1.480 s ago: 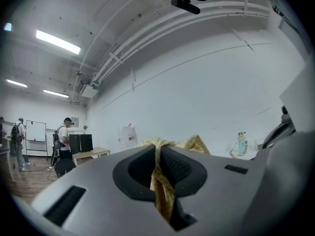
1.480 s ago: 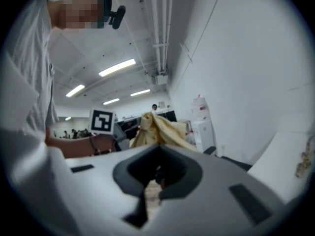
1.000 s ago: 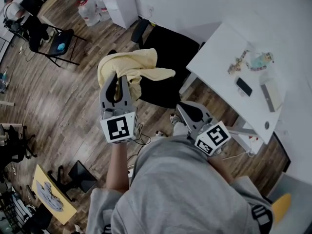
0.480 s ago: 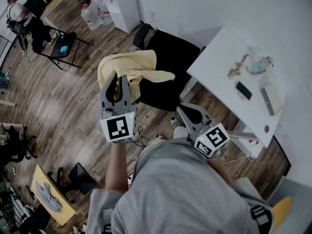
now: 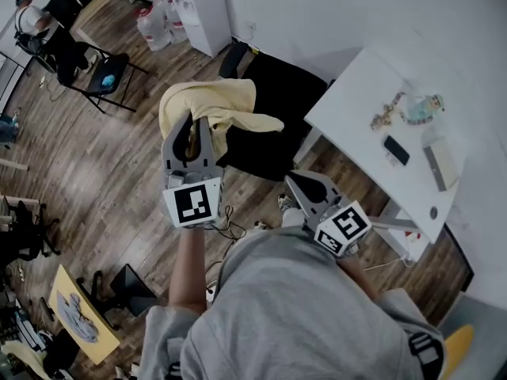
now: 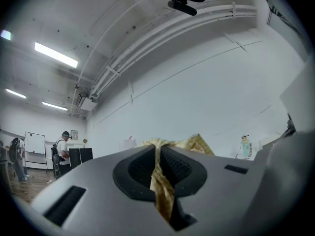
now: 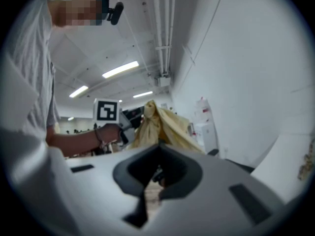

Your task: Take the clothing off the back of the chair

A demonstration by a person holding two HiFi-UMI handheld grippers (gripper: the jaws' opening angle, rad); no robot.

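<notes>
Operator wears a light grey short-sleeved T-shirt (image 5: 293,307) and a thin dark wristband (image 7: 97,133). The left gripper (image 5: 192,125) and right gripper (image 5: 293,179) are matt grey moulded plastic shells tapering to two jaws; the left one's black rubber pads (image 6: 140,168) are ribbed. Each carries a white cube printed with black square markers (image 5: 192,204).

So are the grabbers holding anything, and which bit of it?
The left gripper pinches a bunched-up fold of the yellow clothing between its jaws. The right gripper is shut and holds nothing.
</notes>
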